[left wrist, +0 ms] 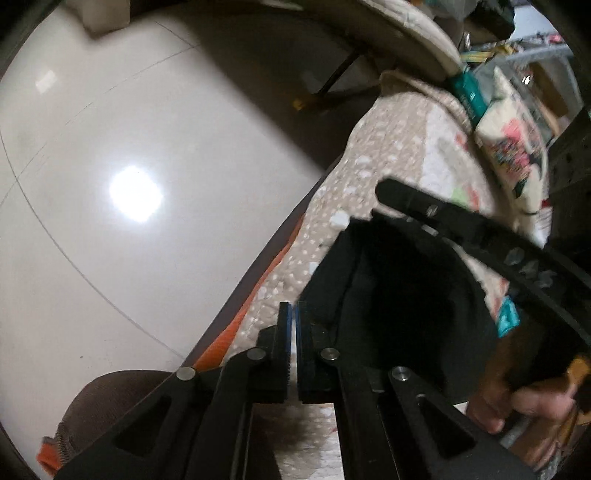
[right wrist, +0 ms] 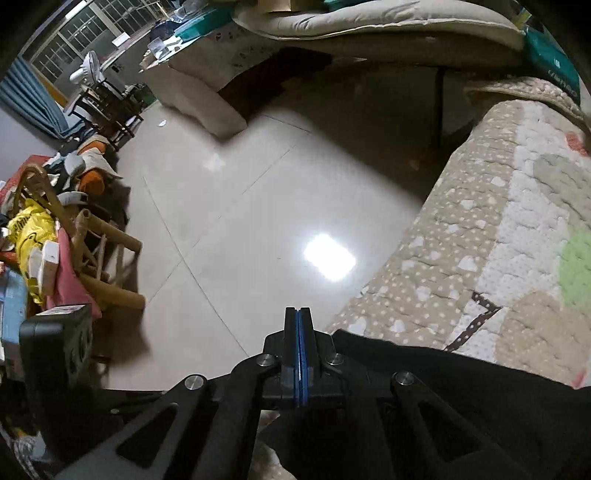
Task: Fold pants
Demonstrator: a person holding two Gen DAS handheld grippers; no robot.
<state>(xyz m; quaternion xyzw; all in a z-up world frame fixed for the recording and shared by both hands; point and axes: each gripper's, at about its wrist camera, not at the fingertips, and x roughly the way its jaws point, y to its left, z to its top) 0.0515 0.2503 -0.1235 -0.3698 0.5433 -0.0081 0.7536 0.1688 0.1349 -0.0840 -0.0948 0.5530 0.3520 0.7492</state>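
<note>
The black pants (left wrist: 399,299) lie bunched on a beige quilted bedspread (left wrist: 391,155), just right of my left gripper (left wrist: 294,310). Its blue-padded jaws stand almost together with a thin gap, nothing visibly between them. The right gripper's black frame (left wrist: 480,236) crosses above the pants, with a hand low at the right. In the right wrist view my right gripper (right wrist: 299,314) has its pads pressed together with nothing seen between the tips. The black pants (right wrist: 461,373) spread under and right of it on the bedspread (right wrist: 480,229).
The bed edge runs diagonally, with glossy white floor tiles (right wrist: 240,221) beyond it. A bamboo chair with clutter (right wrist: 55,240) stands at the left. A padded cushion (right wrist: 369,22) lies at the back. A patterned pillow (left wrist: 513,144) lies on the bed.
</note>
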